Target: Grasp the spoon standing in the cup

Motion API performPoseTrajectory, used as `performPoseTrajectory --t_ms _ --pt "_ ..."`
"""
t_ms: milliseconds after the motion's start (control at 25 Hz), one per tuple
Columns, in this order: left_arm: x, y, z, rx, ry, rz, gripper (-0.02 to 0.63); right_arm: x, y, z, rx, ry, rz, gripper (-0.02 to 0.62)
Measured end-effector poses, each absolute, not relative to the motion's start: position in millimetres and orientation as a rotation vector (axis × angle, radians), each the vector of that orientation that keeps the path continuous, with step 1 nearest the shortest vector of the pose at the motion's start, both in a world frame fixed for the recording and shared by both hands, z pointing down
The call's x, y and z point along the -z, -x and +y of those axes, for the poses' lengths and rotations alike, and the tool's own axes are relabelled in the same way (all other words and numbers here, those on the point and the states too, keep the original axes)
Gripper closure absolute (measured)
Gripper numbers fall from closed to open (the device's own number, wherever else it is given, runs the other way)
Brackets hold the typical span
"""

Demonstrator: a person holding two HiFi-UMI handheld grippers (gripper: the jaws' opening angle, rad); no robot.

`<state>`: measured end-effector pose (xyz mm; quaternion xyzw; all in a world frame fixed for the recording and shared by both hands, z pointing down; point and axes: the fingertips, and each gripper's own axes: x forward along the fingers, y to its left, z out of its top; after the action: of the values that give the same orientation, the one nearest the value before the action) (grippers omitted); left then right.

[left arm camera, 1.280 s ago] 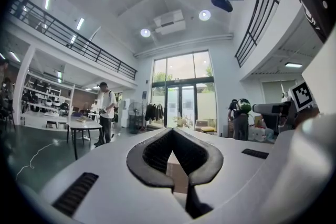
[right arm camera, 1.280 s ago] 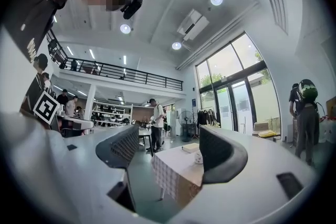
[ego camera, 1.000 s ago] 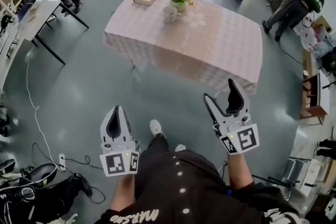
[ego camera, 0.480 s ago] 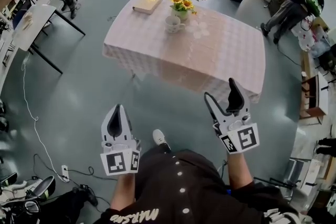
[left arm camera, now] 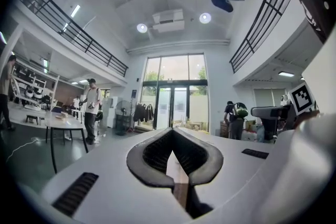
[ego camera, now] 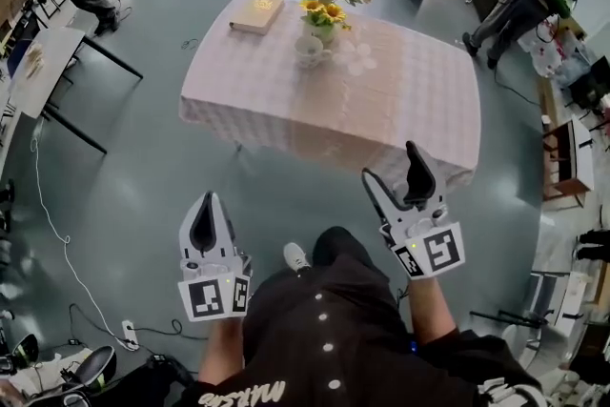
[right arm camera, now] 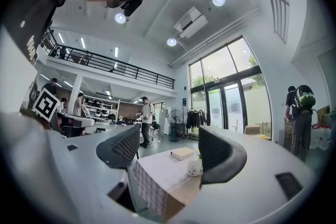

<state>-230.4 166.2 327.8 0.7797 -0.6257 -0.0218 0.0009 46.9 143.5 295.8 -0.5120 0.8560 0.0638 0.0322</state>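
Looking down (head view): both grippers are held up short of the table (ego camera: 400, 110); left gripper (ego camera: 208, 197) low left, right gripper (ego camera: 391, 162) over the table's near edge in frame.
Cup (ego camera: 310, 52): white, on the far half of the checked cloth, just beside the flower vase (ego camera: 326, 10); book (ego camera: 255, 12) near the far-left corner.
Spoon: too small to make out in any view.
Left gripper view: left gripper (left arm camera: 172, 131) has its jaws pressed together at the tips, nothing held. This view alone shows the glass doors (left arm camera: 173, 92) and balcony rail (left arm camera: 73, 34); the cup is not in it.
Right gripper view: right gripper (right arm camera: 169, 131) has its jaws wide apart, empty. Table (right arm camera: 157, 176), book (right arm camera: 182, 153) and cup (right arm camera: 195, 167) are framed between them, well apart from the jaws.
Room: grey floor (ego camera: 143, 167), loose cables, a desk (ego camera: 43, 62) at left, people standing at the edges.
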Motion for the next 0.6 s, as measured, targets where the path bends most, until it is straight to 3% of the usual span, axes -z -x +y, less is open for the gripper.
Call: performPoseTrajectory --t_ms 600 --pt "-339.0 205.5 67.3 0.048 -2.438 -1.943 0.591 -312.8 -58.8 38.0 -0.180 1.552 2.684 0.268"
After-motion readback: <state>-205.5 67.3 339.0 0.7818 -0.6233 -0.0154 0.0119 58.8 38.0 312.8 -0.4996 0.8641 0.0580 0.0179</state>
